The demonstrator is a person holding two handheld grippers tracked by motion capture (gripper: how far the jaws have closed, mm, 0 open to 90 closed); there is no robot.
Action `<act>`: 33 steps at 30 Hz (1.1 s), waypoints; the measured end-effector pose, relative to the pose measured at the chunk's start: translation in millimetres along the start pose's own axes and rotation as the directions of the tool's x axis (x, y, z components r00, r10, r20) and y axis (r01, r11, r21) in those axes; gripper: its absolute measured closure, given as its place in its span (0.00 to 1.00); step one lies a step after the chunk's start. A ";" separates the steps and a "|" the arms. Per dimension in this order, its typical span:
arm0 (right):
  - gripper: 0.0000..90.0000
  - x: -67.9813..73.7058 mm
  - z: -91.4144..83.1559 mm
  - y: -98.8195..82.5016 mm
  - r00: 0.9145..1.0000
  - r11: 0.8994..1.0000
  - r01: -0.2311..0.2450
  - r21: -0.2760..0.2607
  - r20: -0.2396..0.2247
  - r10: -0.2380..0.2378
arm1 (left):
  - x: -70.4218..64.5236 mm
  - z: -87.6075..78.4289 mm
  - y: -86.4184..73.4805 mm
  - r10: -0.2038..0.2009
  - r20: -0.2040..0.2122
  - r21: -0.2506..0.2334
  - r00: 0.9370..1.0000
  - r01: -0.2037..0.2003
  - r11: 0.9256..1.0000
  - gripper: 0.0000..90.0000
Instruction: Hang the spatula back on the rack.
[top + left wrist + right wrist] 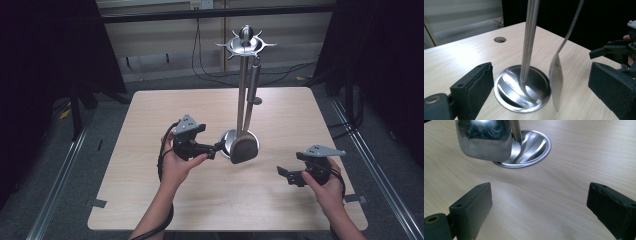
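1. I see the shiny steel spatula (244, 147) hanging from the polished metal utensil stand (243, 75) on the pale wooden table (150, 200).
2. My left gripper (218, 147) sits released beside the stand's base.
3. My right gripper (284, 174) rests apart, jaws spread and empty.

In the left gripper view the stand's pole (530, 37) and the spatula's handle (571, 27) run off the top edge. The right gripper view cuts off the spatula blade (484, 140) at the top. The desk (150, 200) hides the floor beneath.
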State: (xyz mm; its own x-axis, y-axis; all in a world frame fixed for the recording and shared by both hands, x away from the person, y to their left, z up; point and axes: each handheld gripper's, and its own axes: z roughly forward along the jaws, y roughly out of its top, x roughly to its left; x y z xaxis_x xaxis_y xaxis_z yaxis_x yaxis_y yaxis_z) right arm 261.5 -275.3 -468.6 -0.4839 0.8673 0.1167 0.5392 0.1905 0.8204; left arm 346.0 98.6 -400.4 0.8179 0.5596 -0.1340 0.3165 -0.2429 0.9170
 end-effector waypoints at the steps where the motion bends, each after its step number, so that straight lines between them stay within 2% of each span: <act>1: 0.06 0.2 0.3 -0.2 1.000 1.000 0.002 0.002 -0.001 -0.002 | 0.3 -0.7 -1.8 0.004 0.001 0.000 1.000 -0.004 1.000 0.06; 4: 0.06 0.5 0.7 -0.7 1.000 1.000 0.000 0.004 -0.004 0.000 | 1.7 -3.5 -7.2 0.008 -0.007 0.013 1.000 -0.008 1.000 0.05; 10: 0.06 -0.7 0.7 -1.9 1.000 1.000 0.008 0.007 0.000 -0.008 | 7.3 -9.7 -17.7 0.011 -0.005 0.006 1.000 -0.011 1.000 0.04; 14: 0.06 -0.9 0.3 -2.0 1.000 1.000 0.006 0.008 0.000 -0.006 | 13.0 -13.7 -24.7 -0.003 -0.009 0.006 1.000 0.003 1.000 0.04; 20: 0.06 -1.2 -0.7 -1.6 1.000 1.000 0.007 0.002 -0.004 -0.007 | 22.3 -20.2 -35.5 -0.003 -0.041 0.032 0.999 0.005 0.999 0.04; 33: 0.06 -4.1 -0.7 -3.8 1.000 1.000 0.009 0.013 0.006 -0.009 | 33.9 -31.1 -56.6 -0.003 -0.066 0.072 0.998 0.008 0.997 0.04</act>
State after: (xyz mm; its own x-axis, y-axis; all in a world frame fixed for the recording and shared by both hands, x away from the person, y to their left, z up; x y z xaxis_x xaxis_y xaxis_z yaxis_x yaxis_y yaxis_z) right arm 261.0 -279.9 -471.9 -0.4849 0.8681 0.1061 0.5438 0.2043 0.8140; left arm 340.9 155.9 -445.1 0.7832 0.6117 -0.1116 0.3564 -0.2946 0.8867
